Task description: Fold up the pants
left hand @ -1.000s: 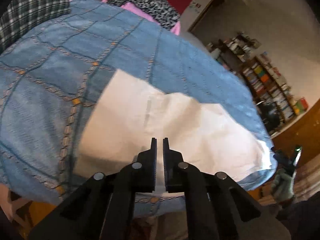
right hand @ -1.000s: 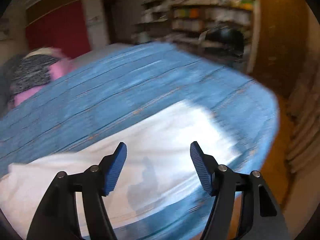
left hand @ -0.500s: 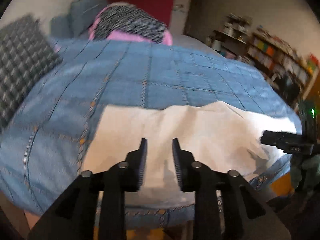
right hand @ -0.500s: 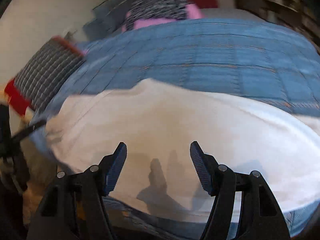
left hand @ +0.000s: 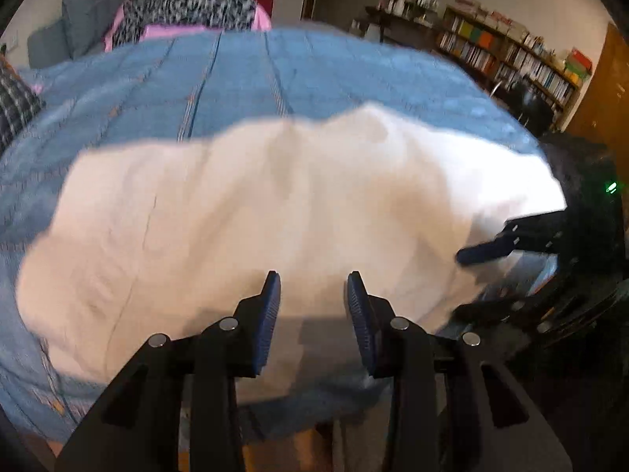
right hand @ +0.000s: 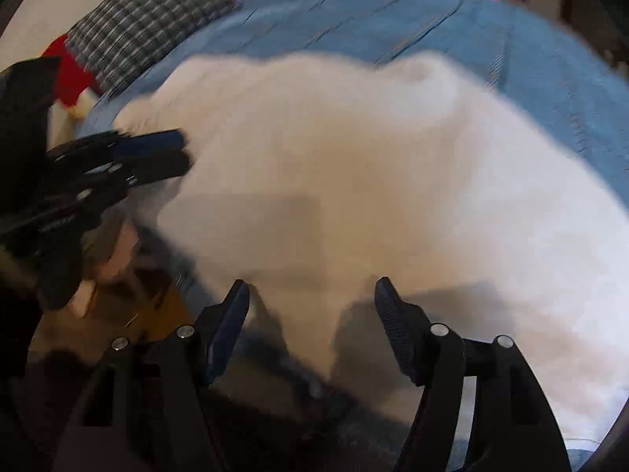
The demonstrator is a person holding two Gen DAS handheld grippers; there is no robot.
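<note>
White pants [left hand: 255, 220] lie spread across the near edge of a blue quilted bed [left hand: 243, 78]; they also show in the right wrist view [right hand: 354, 181]. My left gripper [left hand: 313, 295] is open and empty just above the pants' near edge. My right gripper [right hand: 310, 299] is open and empty above the pants' near edge too. In the left wrist view the right gripper [left hand: 487, 249] shows at the right end of the pants. In the right wrist view the left gripper [right hand: 149, 153] shows at the pants' left end. Both views are blurred by motion.
A pink and leopard-print pile [left hand: 188, 15] and a checked pillow [right hand: 145, 23] lie at the bed's far side. Bookshelves [left hand: 511, 55] line the far wall. A wooden door [left hand: 601, 90] stands at the right. A red item [right hand: 68, 74] sits by the pillow.
The left gripper has opened and let go of the pants' edge. Both grippers have swung round toward the middle of the pants. The right gripper stays open.
</note>
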